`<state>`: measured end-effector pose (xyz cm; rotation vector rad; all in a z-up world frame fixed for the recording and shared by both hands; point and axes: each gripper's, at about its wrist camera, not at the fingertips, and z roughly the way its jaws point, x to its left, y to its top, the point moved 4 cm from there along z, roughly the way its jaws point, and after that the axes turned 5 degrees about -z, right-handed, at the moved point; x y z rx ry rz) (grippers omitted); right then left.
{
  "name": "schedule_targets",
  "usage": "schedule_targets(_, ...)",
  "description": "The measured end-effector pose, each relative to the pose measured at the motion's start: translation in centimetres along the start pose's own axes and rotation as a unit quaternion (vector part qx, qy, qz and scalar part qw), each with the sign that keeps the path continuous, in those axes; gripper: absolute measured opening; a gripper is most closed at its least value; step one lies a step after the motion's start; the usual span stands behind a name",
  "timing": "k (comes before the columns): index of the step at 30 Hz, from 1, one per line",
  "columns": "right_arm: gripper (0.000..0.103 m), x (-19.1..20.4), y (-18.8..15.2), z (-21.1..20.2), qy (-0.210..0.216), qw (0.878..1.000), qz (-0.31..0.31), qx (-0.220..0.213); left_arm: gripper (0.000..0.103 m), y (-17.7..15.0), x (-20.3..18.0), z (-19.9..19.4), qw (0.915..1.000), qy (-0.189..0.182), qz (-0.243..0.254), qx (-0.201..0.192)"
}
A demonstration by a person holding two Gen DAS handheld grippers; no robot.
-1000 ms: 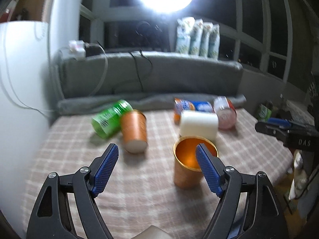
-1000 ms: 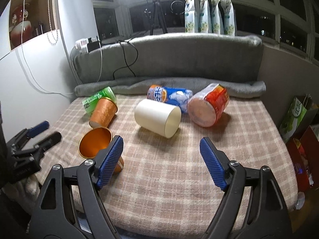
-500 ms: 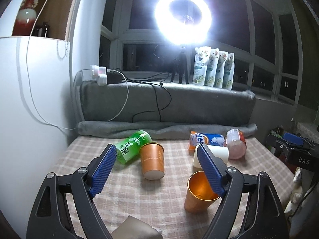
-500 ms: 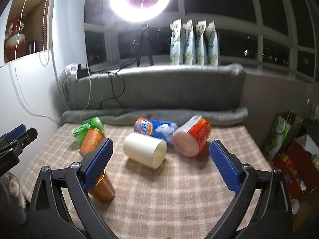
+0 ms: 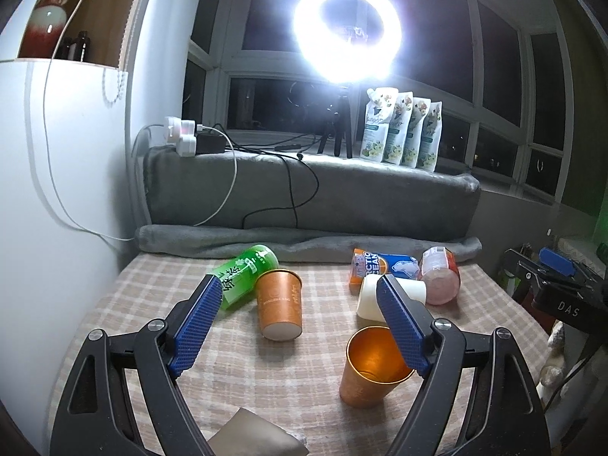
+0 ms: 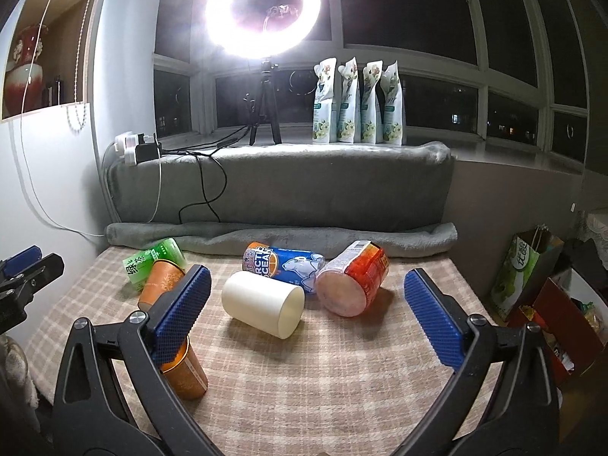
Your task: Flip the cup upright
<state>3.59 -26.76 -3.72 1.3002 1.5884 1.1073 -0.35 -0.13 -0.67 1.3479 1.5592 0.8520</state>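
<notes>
1. Left wrist view – the left gripper [image 5: 300, 317] is spread wide and holds nothing. The copper cup [image 5: 370, 366] stands mouth-up on the checked cloth [image 5: 152, 304], partly behind the gripper's right pad, so the flip looks done for this one. Beyond the copper cup a white cup [image 5: 370, 298] lies on its side; off to the copper cup's left an orange cup [image 5: 280, 309] lies tipped against a green can [image 5: 243, 279]. Risk: a sideways sweep of that pad could knock the copper cup back over

2. Right wrist view – the right gripper [image 6: 304, 315] is also wide open and empty. The white cup [image 6: 262, 303] lies beyond its pads, mouth toward the camera, with a blue can [image 6: 288, 266] and a red tub [image 6: 351, 283] just behind. The copper cup [image 6: 186, 370] is behind the left pad. Risk: the white cup may roll into the cans when pinched – the soft cloth gives poor footing
</notes>
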Motion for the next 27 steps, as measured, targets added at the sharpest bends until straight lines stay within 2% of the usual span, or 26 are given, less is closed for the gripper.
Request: schedule_targets(27, 0.103, 0.16, -0.43, 0.47, 0.006, 1.000, -0.003, 0.007, 0.084, -0.05, 0.29, 0.40, 1.0000, 0.005, 0.000, 0.004)
